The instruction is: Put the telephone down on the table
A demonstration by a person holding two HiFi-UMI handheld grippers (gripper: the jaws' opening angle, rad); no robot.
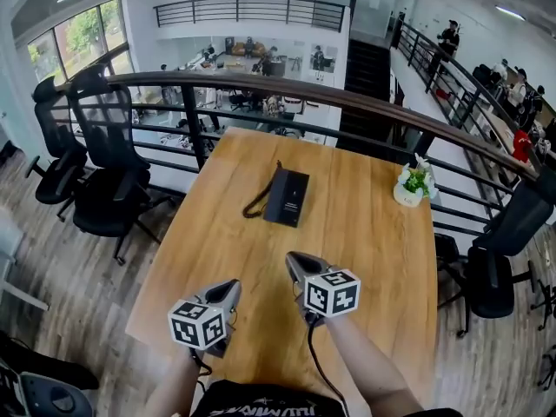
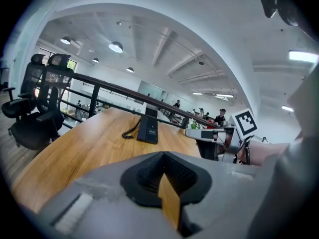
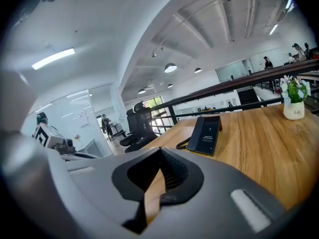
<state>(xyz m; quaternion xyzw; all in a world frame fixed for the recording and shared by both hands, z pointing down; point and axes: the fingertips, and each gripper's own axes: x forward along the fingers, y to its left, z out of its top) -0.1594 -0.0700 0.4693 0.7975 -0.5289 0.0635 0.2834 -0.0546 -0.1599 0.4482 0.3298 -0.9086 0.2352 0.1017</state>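
Note:
The black telephone [image 1: 287, 196] lies flat on the wooden table [image 1: 373, 259] past its middle, its coiled cord [image 1: 258, 203] looping off its left side. It also shows in the left gripper view as the telephone [image 2: 148, 128] and in the right gripper view as the telephone [image 3: 207, 134]. Both grippers hover over the table's near end, well short of it. My left gripper [image 1: 231, 287] is shut and holds nothing. My right gripper [image 1: 295, 260] is a little further forward, also shut and empty.
A small white pot with a green plant [image 1: 410, 187] stands at the table's far right edge. A dark railing [image 1: 261, 89] runs behind the table. Black office chairs [image 1: 104, 163] stand to the left, and another chair [image 1: 499, 259] to the right.

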